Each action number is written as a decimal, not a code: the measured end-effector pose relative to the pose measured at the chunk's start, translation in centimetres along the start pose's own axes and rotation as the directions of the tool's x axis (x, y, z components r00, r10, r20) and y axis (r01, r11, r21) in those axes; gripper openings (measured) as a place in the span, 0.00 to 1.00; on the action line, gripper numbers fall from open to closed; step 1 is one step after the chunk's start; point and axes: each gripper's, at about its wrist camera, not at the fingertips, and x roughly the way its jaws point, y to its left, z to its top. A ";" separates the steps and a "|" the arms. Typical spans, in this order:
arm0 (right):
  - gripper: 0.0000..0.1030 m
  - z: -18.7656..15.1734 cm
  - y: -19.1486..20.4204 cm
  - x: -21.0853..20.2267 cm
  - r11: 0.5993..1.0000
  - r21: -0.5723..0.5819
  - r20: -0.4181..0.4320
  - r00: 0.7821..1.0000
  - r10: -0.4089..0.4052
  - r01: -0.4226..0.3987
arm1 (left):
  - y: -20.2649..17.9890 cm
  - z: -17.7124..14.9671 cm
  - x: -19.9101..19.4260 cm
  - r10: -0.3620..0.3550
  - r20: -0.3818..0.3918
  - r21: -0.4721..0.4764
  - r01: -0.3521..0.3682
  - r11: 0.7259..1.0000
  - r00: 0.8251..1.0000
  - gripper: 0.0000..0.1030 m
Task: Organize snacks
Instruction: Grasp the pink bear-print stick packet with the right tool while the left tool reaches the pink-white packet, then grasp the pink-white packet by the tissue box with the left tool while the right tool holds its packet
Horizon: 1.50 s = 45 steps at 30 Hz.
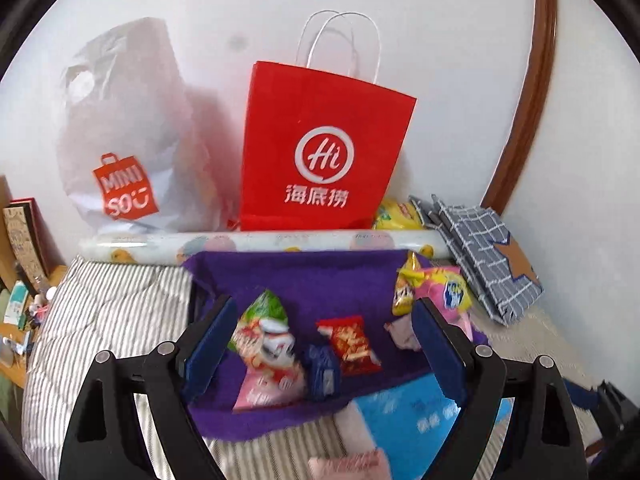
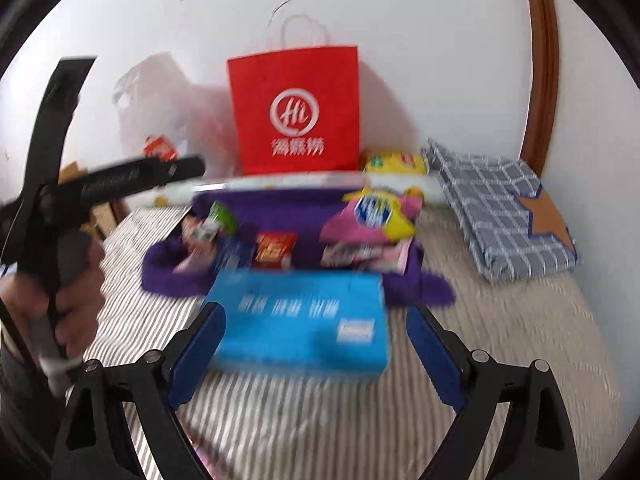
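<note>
1. Fuzzy purple cloth (image 1: 320,280) spread on a striped sheet (image 1: 104,312), dead ahead of my left gripper (image 1: 320,344); glossy crinkled snack packs lie on it.
2. Left gripper: jaws wide apart, blue padded fingers (image 1: 212,344), gripping nothing. Green-pink pack (image 1: 266,352) sits just inside my left finger, looks close to touching, can't tell for sure.
3. Red pack (image 1: 348,344) flat between the fingers, a small blue pack (image 1: 322,372) just beside it, nearer me.
4. Yellow pack (image 1: 406,288) and pink pack (image 1: 448,292) just past my right finger, partly hidden by it.
5. Right gripper (image 2: 316,344): also spread wide, holding nothing. Blue box (image 2: 300,320), smooth rectangular carton, lies between its fingers on the sheet; view blurred, contact unclear.
6. Beyond the cloth: patterned roll (image 1: 260,242), stiff red paper bag (image 1: 320,148) upright with cord handles, crumpled white plastic bag (image 1: 128,132) to its left.
7. Folded checked fabric (image 1: 488,264) far right by the wall.
</note>
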 end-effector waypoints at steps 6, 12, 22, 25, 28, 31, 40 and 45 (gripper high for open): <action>0.78 -4.1 2.9 -1.0 0.987 -0.017 -0.082 0.984 0.157 -0.159 | 1.2 -2.6 -2.3 0.023 -0.047 0.045 -0.021 0.999 0.999 0.86; 0.66 -7.2 6.0 0.2 0.966 -0.080 -0.180 0.957 0.229 -0.247 | 3.3 -5.3 -4.8 0.066 -0.084 0.041 -0.063 0.997 0.994 0.86; 0.18 -9.4 7.7 1.9 0.979 -0.164 -0.167 0.981 0.097 -0.125 | 3.0 -9.6 -4.9 -0.005 -0.156 0.065 0.015 0.998 0.988 0.86; 0.18 -9.2 5.8 0.7 0.987 -0.129 -0.140 0.987 0.080 -0.098 | 1.5 -10.8 -4.0 -0.026 -0.187 0.131 0.051 0.990 0.982 0.86; 0.18 -8.9 3.5 -0.6 0.994 -0.099 -0.107 0.994 0.037 -0.048 | 0.1 -11.7 -2.4 -0.001 -0.223 0.196 0.046 0.980 0.975 0.86; 0.18 -8.5 0.8 -1.5 0.999 -0.051 -0.094 0.996 -0.002 -0.003 | -1.0 -12.3 -0.8 0.003 -0.262 0.243 0.063 0.968 0.965 0.86; 0.18 -8.3 -4.9 -1.4 0.996 0.060 -0.097 0.994 -0.055 0.061 | -3.8 -12.5 1.8 0.027 -0.276 0.403 0.090 0.911 0.961 0.67; 0.18 -8.2 -5.8 -1.2 0.995 0.078 -0.092 0.994 -0.050 0.057 | -4.4 -12.8 2.0 -0.043 -0.316 0.401 0.174 0.899 0.948 0.40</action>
